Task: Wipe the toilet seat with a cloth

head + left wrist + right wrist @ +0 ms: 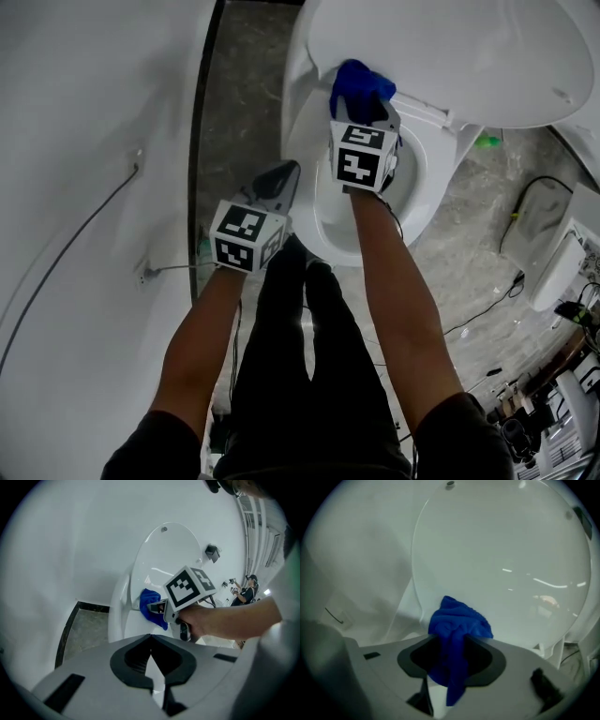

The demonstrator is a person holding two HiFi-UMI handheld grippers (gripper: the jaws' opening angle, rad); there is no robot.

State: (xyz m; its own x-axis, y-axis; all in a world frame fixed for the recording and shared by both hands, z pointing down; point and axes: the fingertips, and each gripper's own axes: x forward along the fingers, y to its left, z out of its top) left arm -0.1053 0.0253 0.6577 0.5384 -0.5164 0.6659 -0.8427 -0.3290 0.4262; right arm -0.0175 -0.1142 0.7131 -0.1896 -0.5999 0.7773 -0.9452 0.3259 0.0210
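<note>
The cloth (457, 625) sits bunched between the tips of my right claw (447, 638). Its jaws stand spread on either side of the cloth, and one tail hangs down through the gap. The cloth rests against the foot of the raised lid (501, 550), over the back of the toilet bowl (427, 178). My left claw (151, 637) is pressed together and empty, low beside the bowl, above the floor (239, 84).
</note>
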